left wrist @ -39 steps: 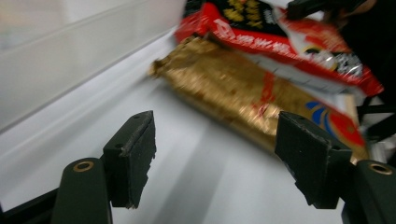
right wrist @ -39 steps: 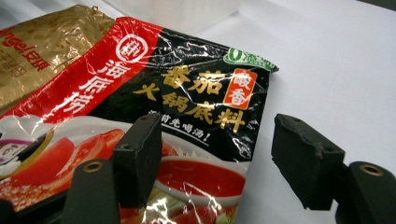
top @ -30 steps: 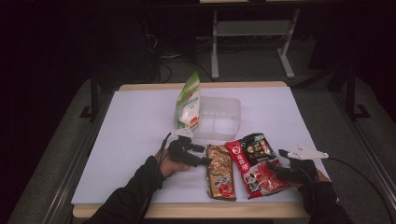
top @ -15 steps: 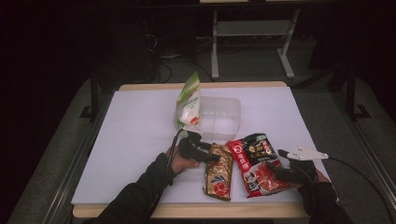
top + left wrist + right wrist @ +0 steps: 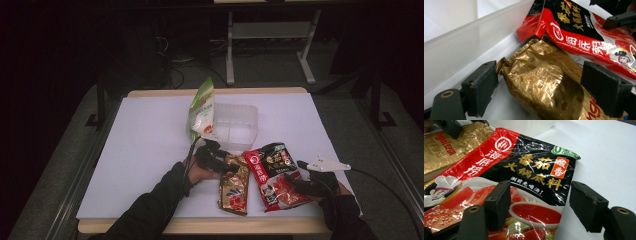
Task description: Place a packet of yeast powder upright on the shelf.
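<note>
A gold foil packet (image 5: pixel 234 186) lies near the table's front edge, and its crimped top end (image 5: pixel 541 75) sits between the jaws of my left gripper (image 5: pixel 216 159) (image 5: pixel 544 91), which is open and straddles it. Beside it, partly overlapping, lies a red and black soup-base packet (image 5: pixel 275 175) (image 5: pixel 584 32) (image 5: pixel 529 170). My right gripper (image 5: pixel 309 184) (image 5: pixel 542 206) is open at that packet's right edge, one jaw above the packet and the other above bare table. The gold packet (image 5: pixel 449 147) also appears at the right gripper view's upper left.
A clear plastic container (image 5: pixel 235 125) (image 5: pixel 474 37) stands mid-table just behind the packets. A green and white bag (image 5: pixel 202 107) leans upright against its left side. The white table top (image 5: pixel 145 145) has free room on the left and at the far right.
My left gripper has slid right, from beside the gold packet to its top end. The gold packet has tilted slightly. The right gripper has stayed put.
</note>
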Demonstrator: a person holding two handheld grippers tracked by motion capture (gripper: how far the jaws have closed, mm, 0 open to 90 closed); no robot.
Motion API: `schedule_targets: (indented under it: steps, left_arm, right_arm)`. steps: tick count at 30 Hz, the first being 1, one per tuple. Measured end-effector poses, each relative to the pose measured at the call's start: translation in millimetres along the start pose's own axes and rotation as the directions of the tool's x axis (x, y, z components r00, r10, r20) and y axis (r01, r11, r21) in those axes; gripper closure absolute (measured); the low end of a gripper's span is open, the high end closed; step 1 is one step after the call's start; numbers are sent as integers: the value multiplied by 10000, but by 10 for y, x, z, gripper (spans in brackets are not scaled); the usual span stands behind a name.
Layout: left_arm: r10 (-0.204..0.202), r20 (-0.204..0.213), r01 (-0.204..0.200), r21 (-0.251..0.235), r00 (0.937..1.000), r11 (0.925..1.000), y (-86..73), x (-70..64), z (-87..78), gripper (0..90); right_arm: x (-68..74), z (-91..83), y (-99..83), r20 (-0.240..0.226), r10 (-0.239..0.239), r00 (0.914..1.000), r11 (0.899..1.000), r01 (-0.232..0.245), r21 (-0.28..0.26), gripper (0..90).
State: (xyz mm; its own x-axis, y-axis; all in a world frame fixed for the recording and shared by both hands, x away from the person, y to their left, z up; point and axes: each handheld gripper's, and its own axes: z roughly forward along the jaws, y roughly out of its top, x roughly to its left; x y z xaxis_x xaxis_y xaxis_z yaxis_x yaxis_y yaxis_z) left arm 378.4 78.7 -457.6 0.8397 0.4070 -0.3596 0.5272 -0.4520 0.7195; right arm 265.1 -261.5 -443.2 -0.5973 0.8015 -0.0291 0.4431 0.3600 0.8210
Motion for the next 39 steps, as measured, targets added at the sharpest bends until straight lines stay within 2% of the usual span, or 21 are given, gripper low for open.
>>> schedule_targets:
  steps: [4,9,12,14,19,22,26,30,31,33,36,39]
  left_arm:
    - [-100,-162,98,-118,9998,9999,2,7,3,264]
    - [139,157,-136,-222,9998,9997,-14,-23,2,450]
    - [42,179,-34,-418,9998,9991,-23,-12,-20,528]
    - [121,79,-116,-559,9999,9984,-30,-21,-37,620]
    - [691,-191,-704,-817,9974,9942,-46,-79,-49,725]
    - [896,-284,-921,-1023,9956,9905,-65,-101,-81,800]
    - [820,-271,-849,-1323,9963,9876,-93,-124,-137,829]
    - [767,-402,-825,-1714,9962,9817,-93,-151,-261,841]
    - [657,-390,-721,-1950,9971,9781,-90,-162,-310,843]
    - [699,-177,-721,-2165,9974,9736,-76,-181,-386,846]
    - [848,-264,-887,-2516,9961,9638,-50,-252,-519,851]
    - [873,-538,-995,-3009,9947,9485,-25,-324,-680,851]
  right_arm:
    - [3,6,-1,-29,32,10000,10000,-32,13,327]
    - [8,8,1,-94,-16,10000,10000,17,21,327]
    - [1,13,-2,-132,-1,9999,10000,1,13,325]
    - [0,16,-4,-138,13,9999,10000,-13,22,324]
    - [0,16,-2,-108,-33,9999,10000,34,23,317]
    - [6,15,2,-77,-83,9999,10000,83,24,299]
    - [6,6,6,-8,-127,9999,9999,127,-68,286]
    - [-6,-18,14,56,-79,10000,9997,80,-224,289]
    - [-9,-23,17,73,-101,9999,9997,103,-242,290]
    - [-9,-27,23,115,-105,9999,9996,108,-279,290]
    - [-12,-23,36,114,-135,9998,9992,139,-362,290]
    - [-15,-14,51,111,-136,9998,9991,141,-396,290]
